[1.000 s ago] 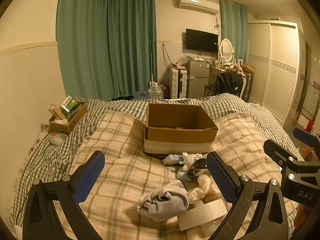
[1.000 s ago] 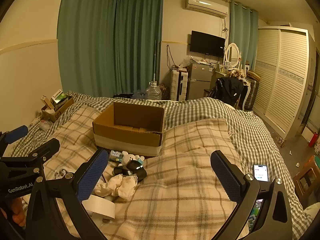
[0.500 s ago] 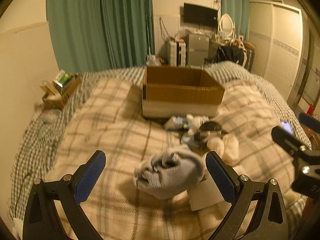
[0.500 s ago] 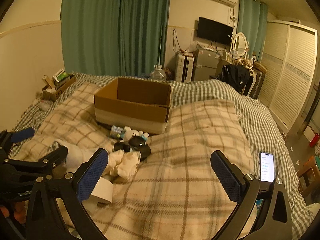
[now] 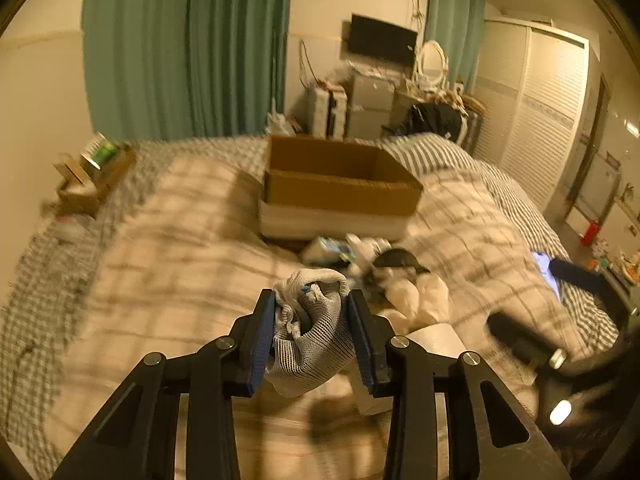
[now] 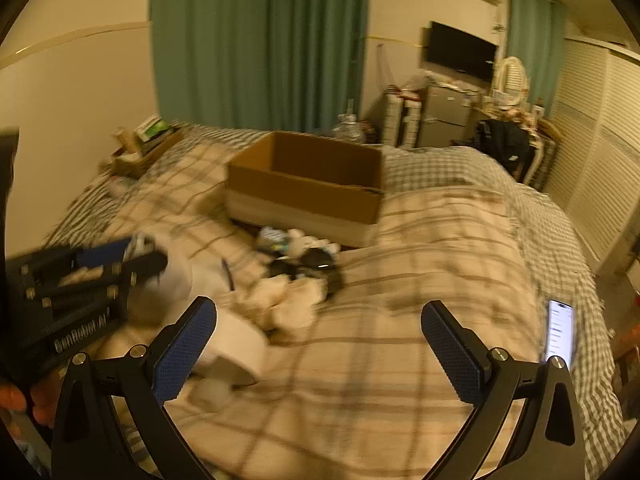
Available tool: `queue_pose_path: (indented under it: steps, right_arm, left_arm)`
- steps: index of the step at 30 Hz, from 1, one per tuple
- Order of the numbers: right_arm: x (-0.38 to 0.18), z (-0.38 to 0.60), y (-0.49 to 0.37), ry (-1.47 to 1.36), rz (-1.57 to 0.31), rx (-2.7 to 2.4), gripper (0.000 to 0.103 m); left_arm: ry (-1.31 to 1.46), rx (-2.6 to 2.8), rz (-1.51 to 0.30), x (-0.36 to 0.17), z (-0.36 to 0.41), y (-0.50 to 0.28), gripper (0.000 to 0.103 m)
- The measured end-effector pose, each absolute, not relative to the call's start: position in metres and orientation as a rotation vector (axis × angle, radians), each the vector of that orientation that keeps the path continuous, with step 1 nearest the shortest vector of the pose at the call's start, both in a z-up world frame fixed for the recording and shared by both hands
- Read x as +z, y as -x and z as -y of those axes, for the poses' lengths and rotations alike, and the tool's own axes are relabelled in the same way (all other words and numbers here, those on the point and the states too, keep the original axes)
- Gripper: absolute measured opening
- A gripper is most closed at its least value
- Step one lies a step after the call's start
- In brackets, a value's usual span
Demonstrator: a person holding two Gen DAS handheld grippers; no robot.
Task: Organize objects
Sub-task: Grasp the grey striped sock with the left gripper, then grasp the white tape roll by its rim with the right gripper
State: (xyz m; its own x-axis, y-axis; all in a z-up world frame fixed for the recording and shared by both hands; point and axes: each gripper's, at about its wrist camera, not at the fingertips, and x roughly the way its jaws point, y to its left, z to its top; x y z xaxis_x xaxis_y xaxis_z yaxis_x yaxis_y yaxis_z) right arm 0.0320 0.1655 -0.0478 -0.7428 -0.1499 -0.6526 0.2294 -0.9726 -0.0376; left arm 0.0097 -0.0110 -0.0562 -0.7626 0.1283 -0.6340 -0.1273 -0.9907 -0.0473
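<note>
We judged the task barely begun: cardboard box [image 5: 340,184] looked empty; left gripper [image 5: 311,334] clamped a knit glove [image 5: 310,344] (pile [image 6: 296,280] remained); right gripper [image 6: 320,344] spread wide, holding nothing.

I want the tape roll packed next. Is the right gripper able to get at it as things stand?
Probably yes. The right gripper is open and holds nothing, and the tape roll lies uncovered on the blanket by its left finger, with only crumpled tissue beyond it.
</note>
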Motion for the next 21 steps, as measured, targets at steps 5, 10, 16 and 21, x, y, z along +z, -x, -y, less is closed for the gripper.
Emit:
queue_pose_path:
  steps: [5, 10, 16, 21]
  right_arm:
    - [-0.063, -0.141, -0.031, -1.072, -0.201, -2.621, 0.099]
    - [-0.086, -0.123, -0.022, -1.171, -0.295, -2.552, 0.073]
    - [-0.084, -0.126, -0.016, -1.169, -0.296, -2.532, 0.021]
    - [-0.049, -0.127, -0.014, -1.066, -0.345, -2.562, 0.015]
  left_arm:
    - [0.957, 2.887, -0.031, -0.040, 0.026, -0.016, 0.037]
    - [0.985, 2.879, 0.006, -0.044, 0.036, -0.015, 0.036]
    - [0.985, 2.879, 0.014, -0.045, 0.041, -0.013, 0.037]
    - [0.965, 2.890, 0.010, -0.037, 0.042, -0.008, 0.037]
